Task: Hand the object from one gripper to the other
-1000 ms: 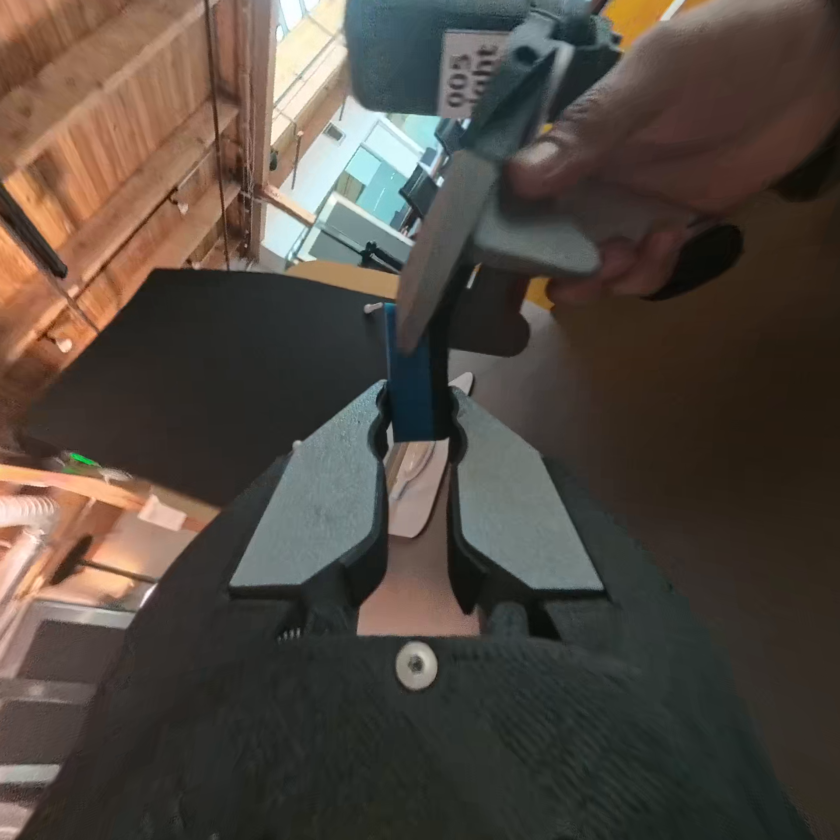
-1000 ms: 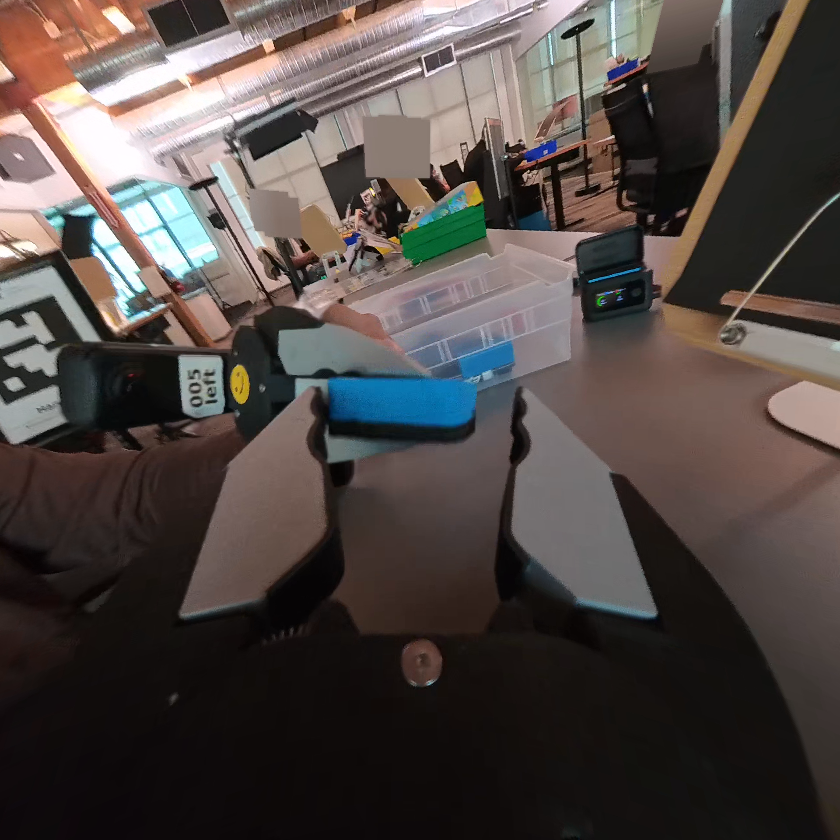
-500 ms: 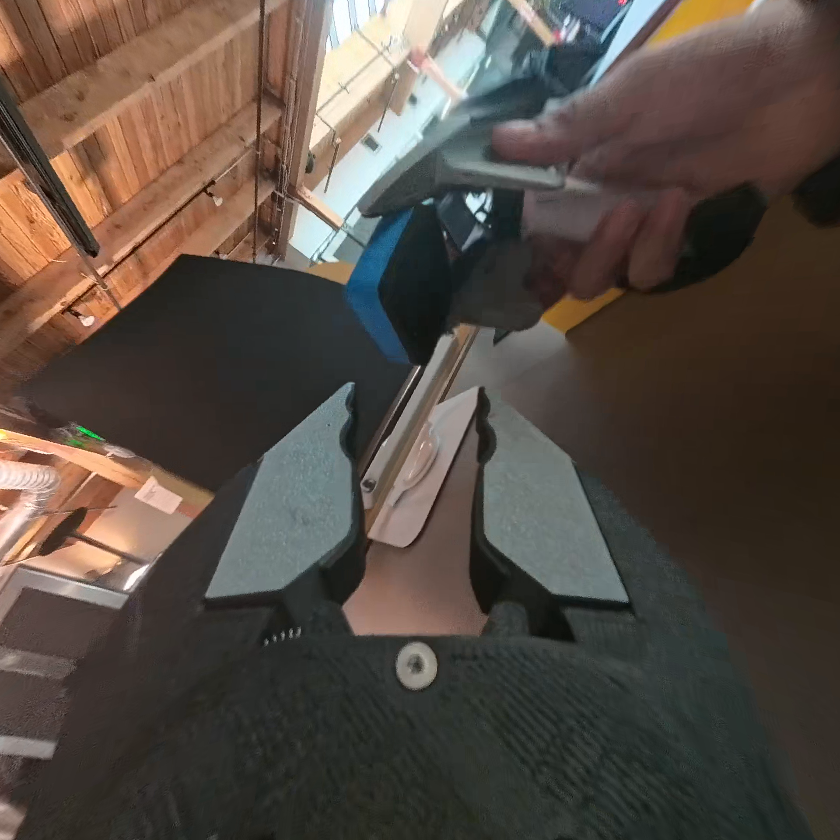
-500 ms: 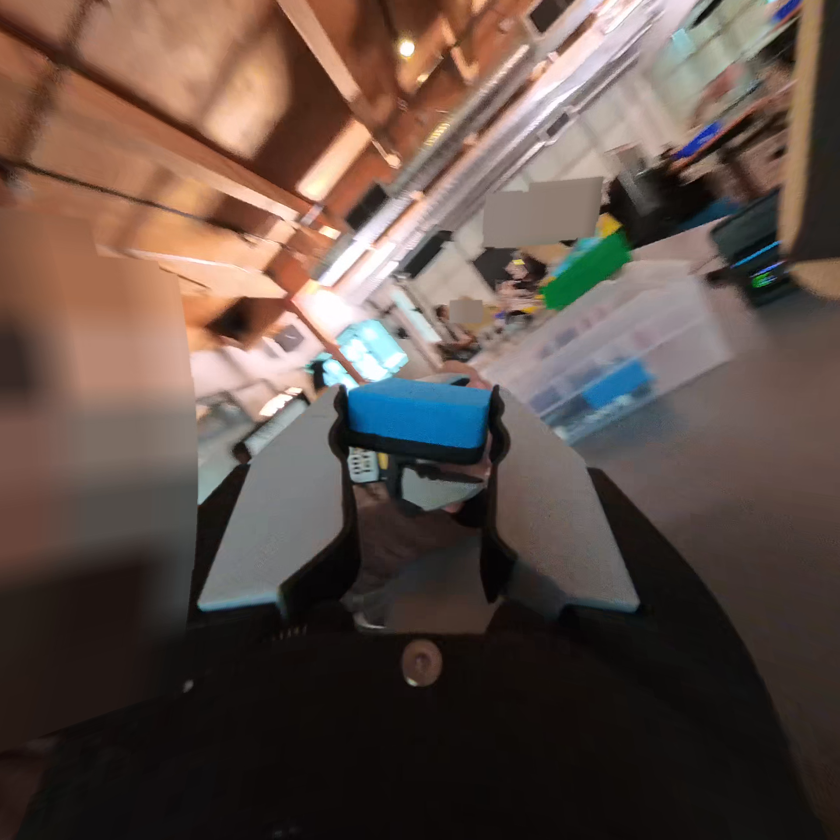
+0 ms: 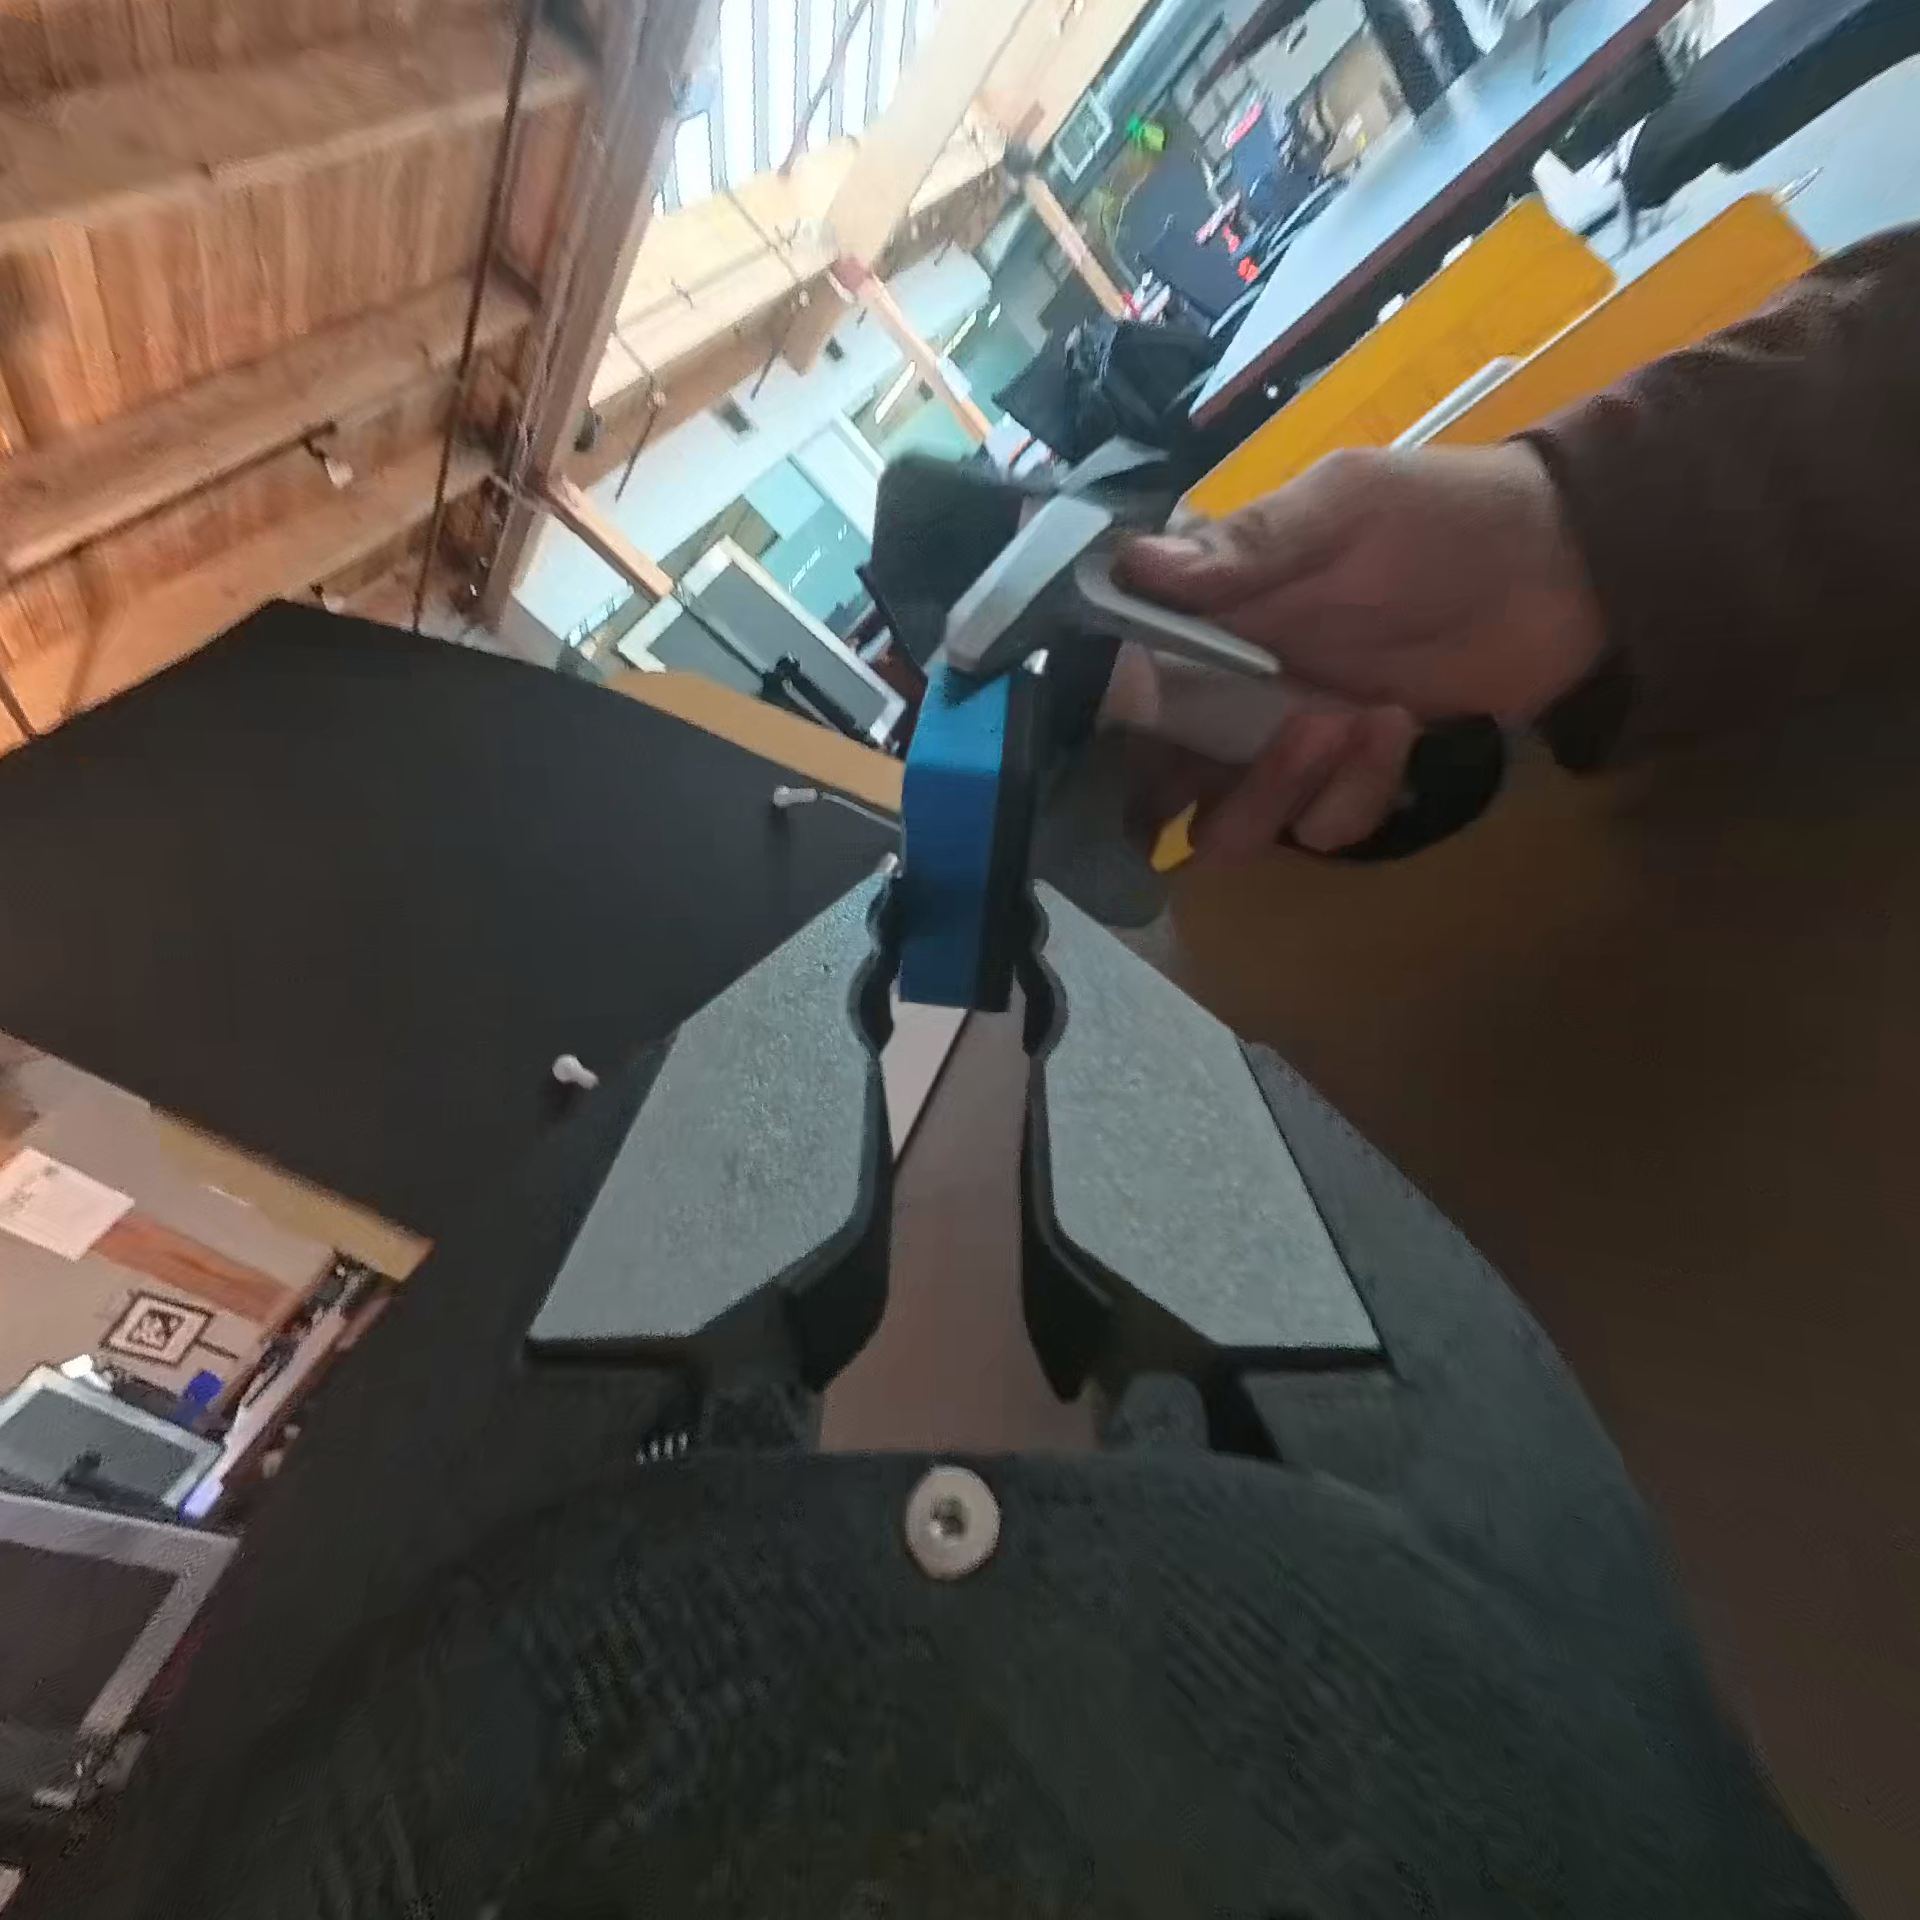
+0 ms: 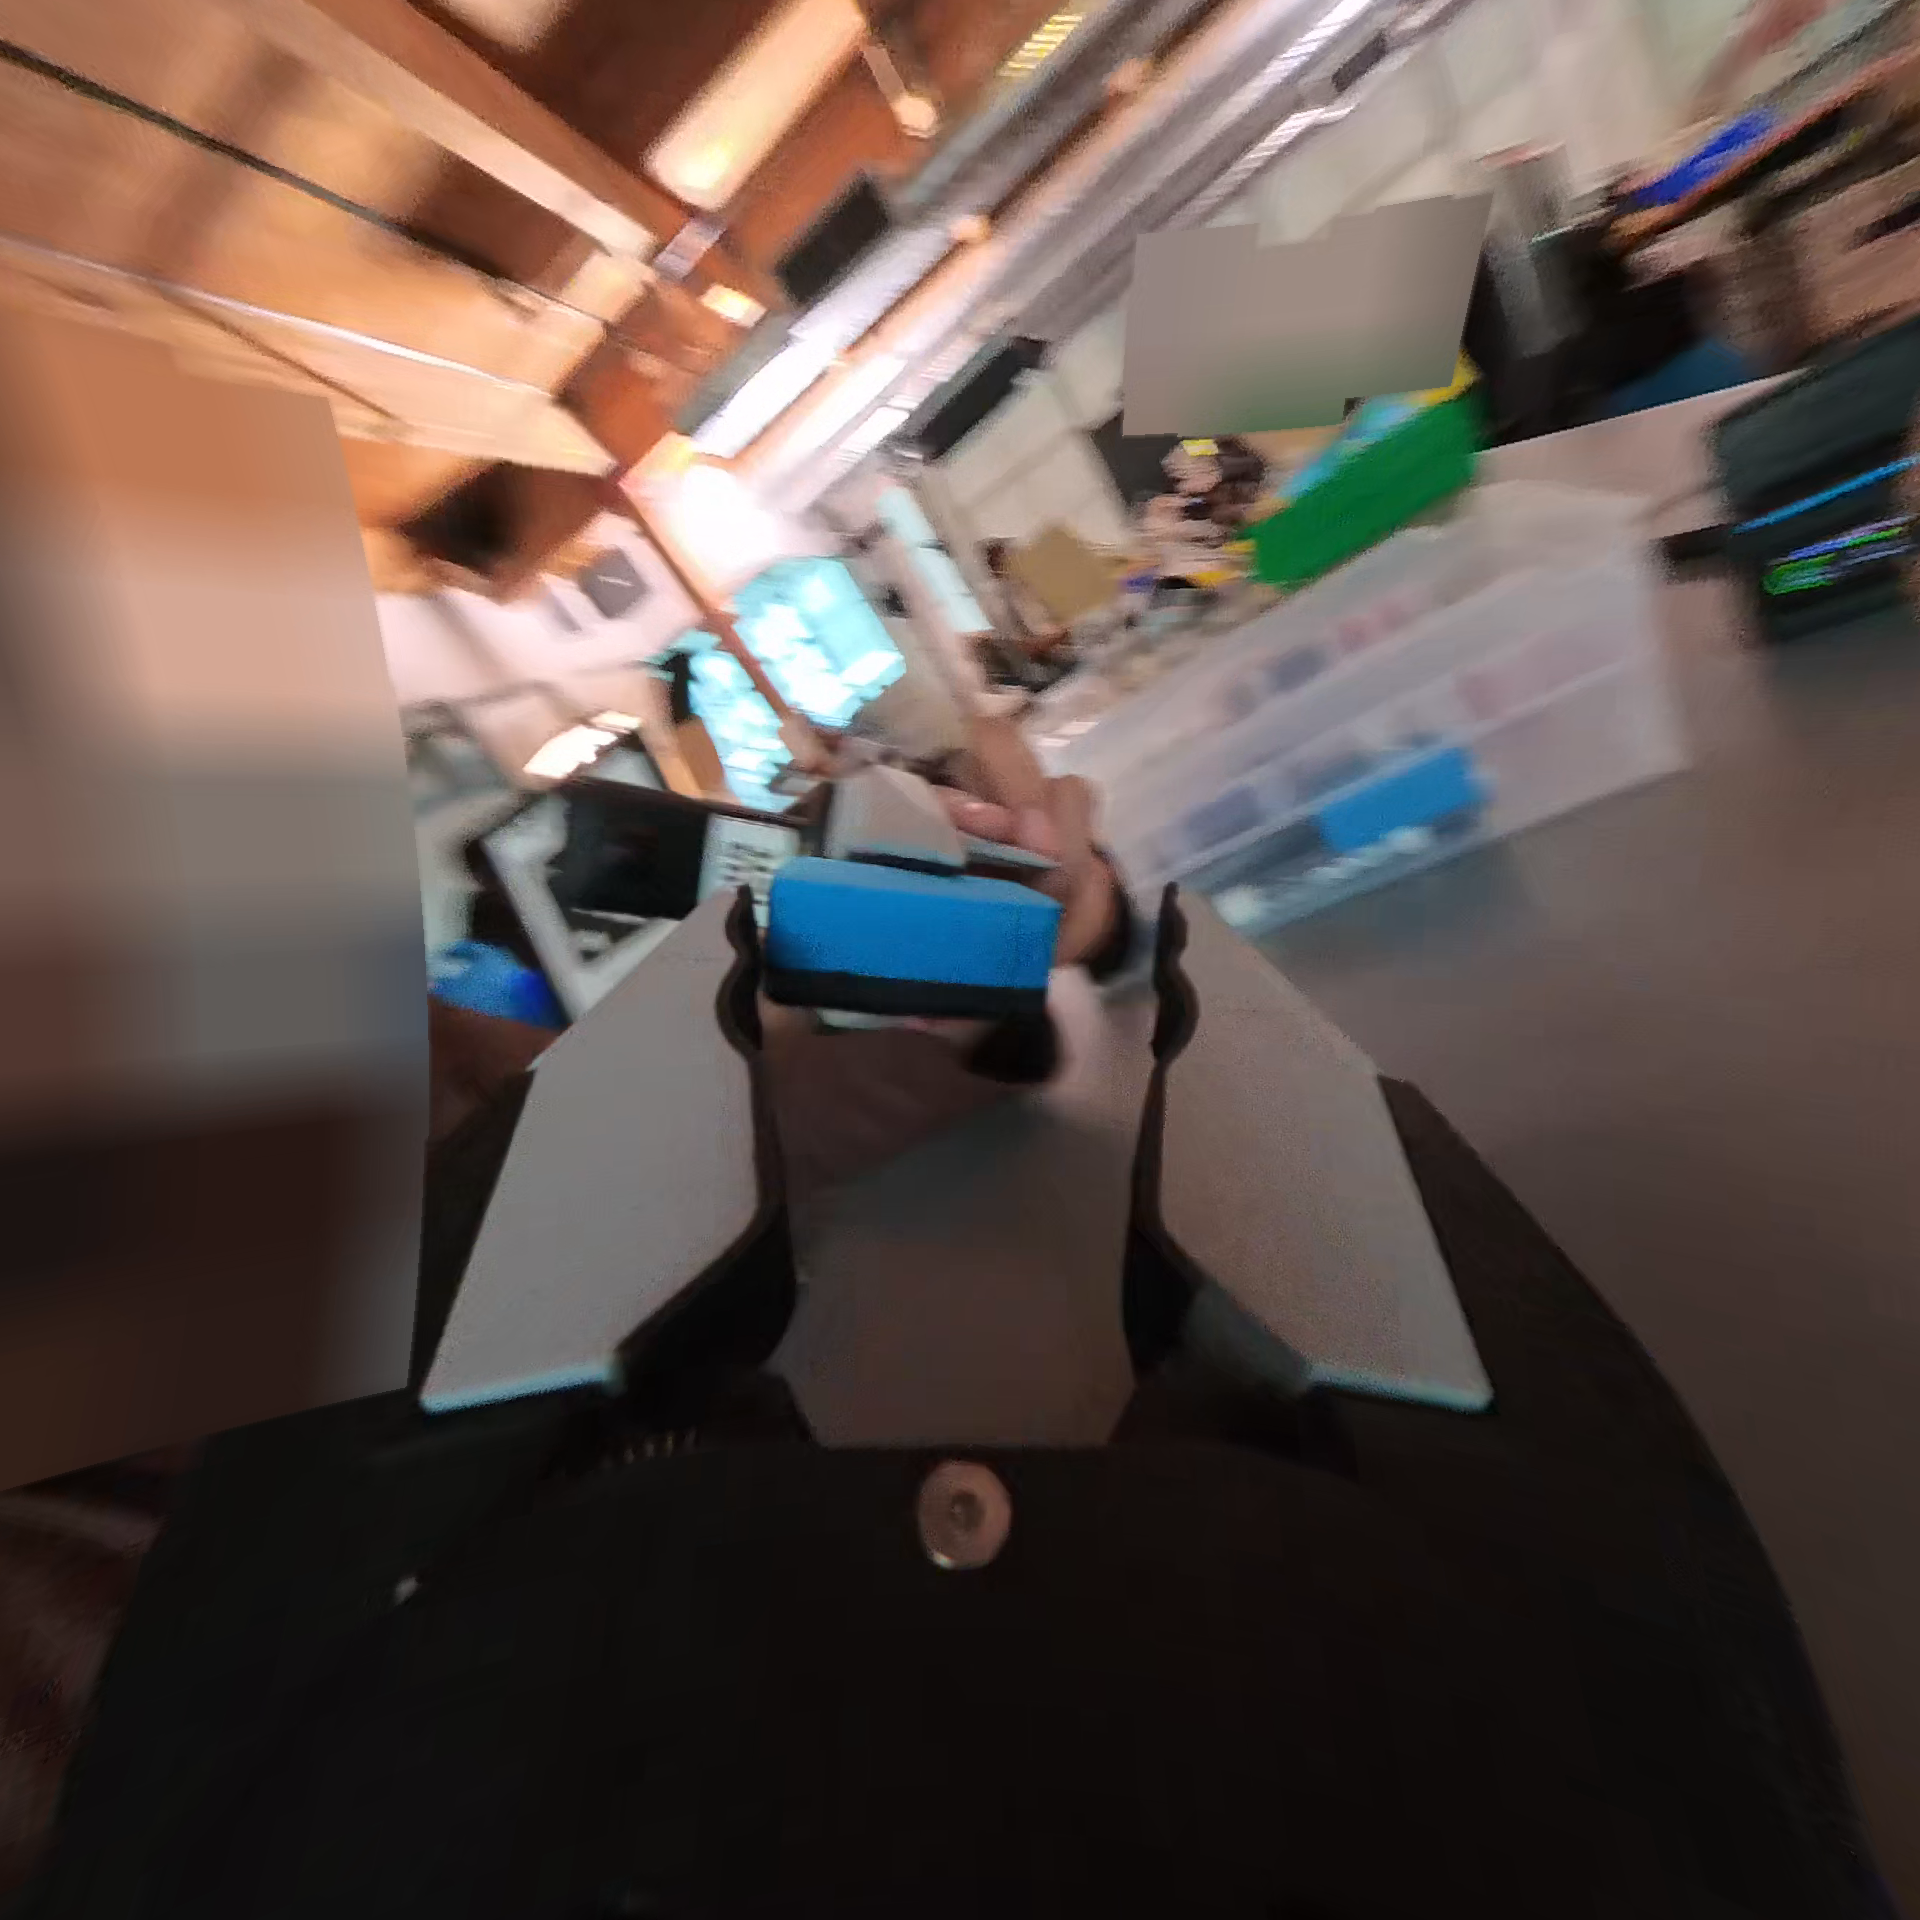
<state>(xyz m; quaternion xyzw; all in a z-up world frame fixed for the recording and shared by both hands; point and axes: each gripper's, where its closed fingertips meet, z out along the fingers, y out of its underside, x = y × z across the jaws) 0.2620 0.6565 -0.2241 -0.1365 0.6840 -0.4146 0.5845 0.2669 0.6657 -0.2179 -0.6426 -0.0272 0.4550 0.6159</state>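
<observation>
Left tongs (image 5: 956, 940) clamped, right tongs (image 6: 951, 971) parted

Blue block (image 5: 951, 862) with black backing, on edge; pinched between left tongs (image 5: 956, 940) tips.

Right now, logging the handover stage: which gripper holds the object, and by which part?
The left gripper is shut on the blue-and-black block, pinching its near end across the thin faces. The right gripper is open around its long sides.

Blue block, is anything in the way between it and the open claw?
Nothing visible is. The blue block already sits between the open fingers of the right claw, with nothing wedged between them. The left claw pinches its other end.
</observation>
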